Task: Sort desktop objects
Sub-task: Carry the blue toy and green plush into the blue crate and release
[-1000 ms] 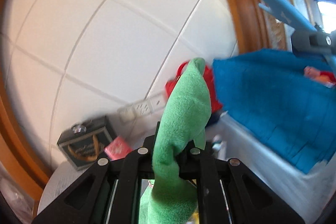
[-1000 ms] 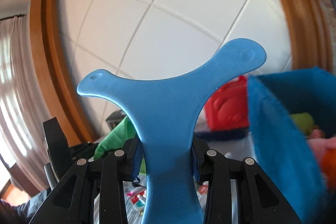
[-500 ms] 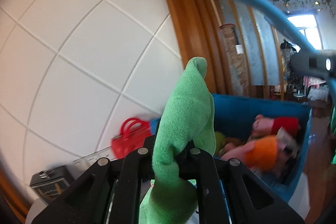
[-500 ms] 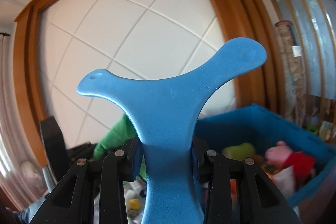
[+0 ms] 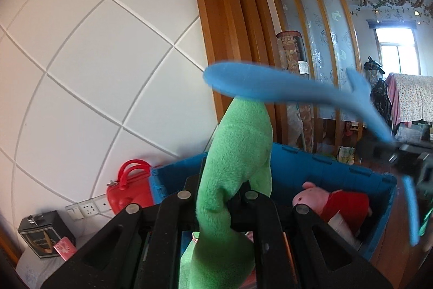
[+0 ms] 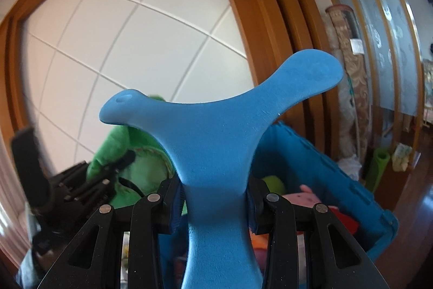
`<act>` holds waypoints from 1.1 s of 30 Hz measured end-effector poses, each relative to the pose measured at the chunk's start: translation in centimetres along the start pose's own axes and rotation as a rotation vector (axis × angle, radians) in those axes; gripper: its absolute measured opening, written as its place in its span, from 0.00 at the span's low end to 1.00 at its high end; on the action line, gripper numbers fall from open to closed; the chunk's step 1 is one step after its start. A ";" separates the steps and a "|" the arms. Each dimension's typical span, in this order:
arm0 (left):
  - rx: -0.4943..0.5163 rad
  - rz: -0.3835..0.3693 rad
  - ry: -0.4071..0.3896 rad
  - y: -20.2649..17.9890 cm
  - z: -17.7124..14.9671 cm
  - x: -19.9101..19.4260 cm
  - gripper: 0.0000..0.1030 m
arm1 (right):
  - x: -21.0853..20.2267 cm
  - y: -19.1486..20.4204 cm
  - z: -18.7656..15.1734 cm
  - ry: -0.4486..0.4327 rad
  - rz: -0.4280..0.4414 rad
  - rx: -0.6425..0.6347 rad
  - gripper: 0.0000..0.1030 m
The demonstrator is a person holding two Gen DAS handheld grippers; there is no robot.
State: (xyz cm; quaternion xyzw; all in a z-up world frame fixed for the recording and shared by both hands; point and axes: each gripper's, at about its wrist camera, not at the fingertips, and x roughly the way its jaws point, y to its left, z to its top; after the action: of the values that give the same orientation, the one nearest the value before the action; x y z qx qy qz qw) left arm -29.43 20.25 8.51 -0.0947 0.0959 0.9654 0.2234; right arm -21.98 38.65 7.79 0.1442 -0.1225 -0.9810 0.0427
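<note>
My left gripper (image 5: 216, 203) is shut on a green plush toy (image 5: 238, 153) and holds it up over the near edge of a blue storage bin (image 5: 311, 161). My right gripper (image 6: 216, 197) is shut on a flat blue three-armed foam toy (image 6: 219, 121), held above the same bin (image 6: 311, 167). The foam toy also crosses the left wrist view (image 5: 284, 88), just above the plush. The plush and left gripper show at the left of the right wrist view (image 6: 130, 153). Inside the bin lies a pink pig plush in red (image 5: 330, 201) among other toys.
A red toy case (image 5: 127, 188) stands against the white panelled wall left of the bin. A dark box (image 5: 40, 234) with a red card sits at far left. Wooden frame and slatted screen (image 5: 311, 45) rise behind the bin; wooden floor lies right.
Both grippers have swung right with their toys, from beside the bin to above its opening. The bin's inside and the room beyond have come into view; the foam toy dropped lower in the left view.
</note>
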 end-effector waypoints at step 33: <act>-0.051 0.309 0.028 2.1 -5.7 -6.0 0.87 | 0.7 -2.8 -4.6 0.043 -0.043 0.083 1.00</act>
State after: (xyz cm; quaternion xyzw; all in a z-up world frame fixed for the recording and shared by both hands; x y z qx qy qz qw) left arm -24.28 14.64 4.62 -0.0979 0.0878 0.9889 0.0685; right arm -21.50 40.19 2.65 0.1696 -0.1591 -0.9724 0.0180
